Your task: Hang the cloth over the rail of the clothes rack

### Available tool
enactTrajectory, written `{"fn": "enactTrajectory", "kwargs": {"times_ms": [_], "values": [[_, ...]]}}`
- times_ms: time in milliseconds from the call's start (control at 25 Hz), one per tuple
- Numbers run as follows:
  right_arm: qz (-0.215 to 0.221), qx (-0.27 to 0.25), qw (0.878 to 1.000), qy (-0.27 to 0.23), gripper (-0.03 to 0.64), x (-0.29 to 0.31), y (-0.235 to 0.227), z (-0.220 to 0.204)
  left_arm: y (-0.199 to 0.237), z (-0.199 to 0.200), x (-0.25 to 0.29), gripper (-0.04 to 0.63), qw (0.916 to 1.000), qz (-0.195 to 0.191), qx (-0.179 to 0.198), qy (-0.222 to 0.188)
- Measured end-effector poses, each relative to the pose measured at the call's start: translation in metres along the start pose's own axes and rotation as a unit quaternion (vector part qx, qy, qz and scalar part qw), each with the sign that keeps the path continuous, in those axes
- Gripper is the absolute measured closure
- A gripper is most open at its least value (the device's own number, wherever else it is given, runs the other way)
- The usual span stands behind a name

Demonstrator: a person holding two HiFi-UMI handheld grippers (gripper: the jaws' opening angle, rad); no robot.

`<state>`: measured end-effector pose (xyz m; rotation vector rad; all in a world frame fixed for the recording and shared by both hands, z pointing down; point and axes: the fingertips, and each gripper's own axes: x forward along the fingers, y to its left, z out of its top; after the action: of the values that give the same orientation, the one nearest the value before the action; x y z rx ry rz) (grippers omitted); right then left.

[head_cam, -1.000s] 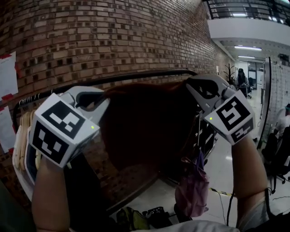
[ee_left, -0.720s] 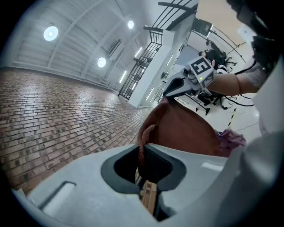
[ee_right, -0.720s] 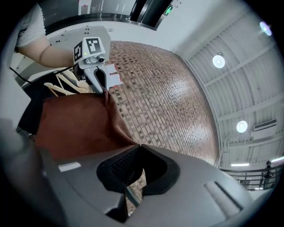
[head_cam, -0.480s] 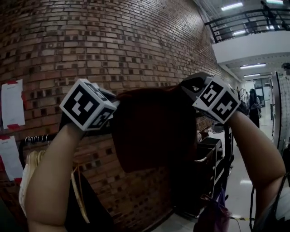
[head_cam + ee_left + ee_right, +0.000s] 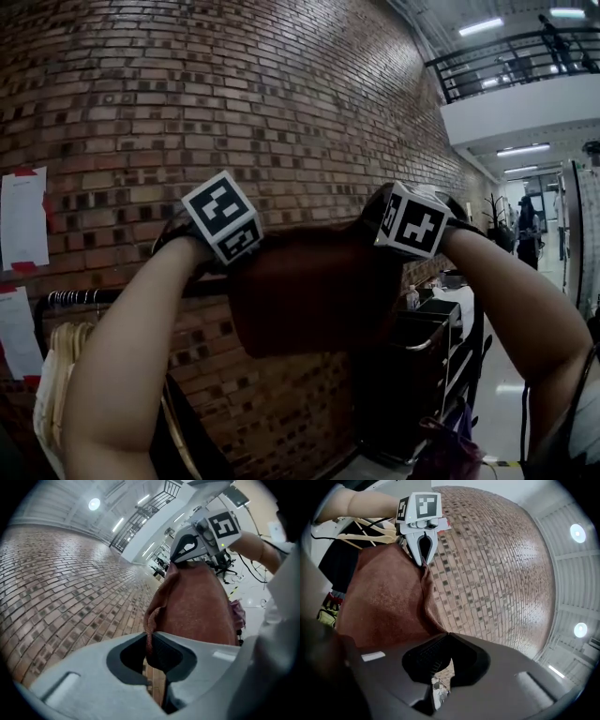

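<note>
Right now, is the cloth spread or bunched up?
Spread. The left gripper and right gripper each pinch a top corner, and the cloth hangs between them as a flat sheet.

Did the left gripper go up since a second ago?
Yes, upward: the left gripper was below the clothes rack's rail and is now above it, holding the cloth.

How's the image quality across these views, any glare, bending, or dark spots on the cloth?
Head view: brick wall bows from the wide lens; cloth looks dim. Left gripper view: cloth evenly lit, one ceiling lamp glares. Right gripper view: black fisheye corners, two lamps glare.
</note>
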<state>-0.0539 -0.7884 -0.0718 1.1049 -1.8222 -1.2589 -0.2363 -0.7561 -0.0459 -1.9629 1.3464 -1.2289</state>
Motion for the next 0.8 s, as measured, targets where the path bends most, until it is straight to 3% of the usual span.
{"fn": "enactTrajectory", "kwargs": {"times_ms": [160,400,640,800], "values": [[0.02,-0.037,0.999,0.016,0.603,0.009,0.015,-0.001,-0.01,-0.009,0.007,0.566,0.9994,-0.028,0.014,0.017],[0.029,-0.061,0.997,0.039,0.589,0.014,0.024,-0.006,-0.012,-0.009,0.008,0.559,0.9987,-0.03,0.033,0.023],[0.011,-0.086,0.995,0.045,0.475,0.018,0.019,-0.006,-0.011,-0.011,0.015,0.442,0.9978,-0.022,0.047,0.042],[0.012,-0.096,0.994,0.046,0.471,0.016,0.02,-0.004,-0.008,-0.013,0.015,0.419,0.9977,-0.021,0.048,0.043]]}}
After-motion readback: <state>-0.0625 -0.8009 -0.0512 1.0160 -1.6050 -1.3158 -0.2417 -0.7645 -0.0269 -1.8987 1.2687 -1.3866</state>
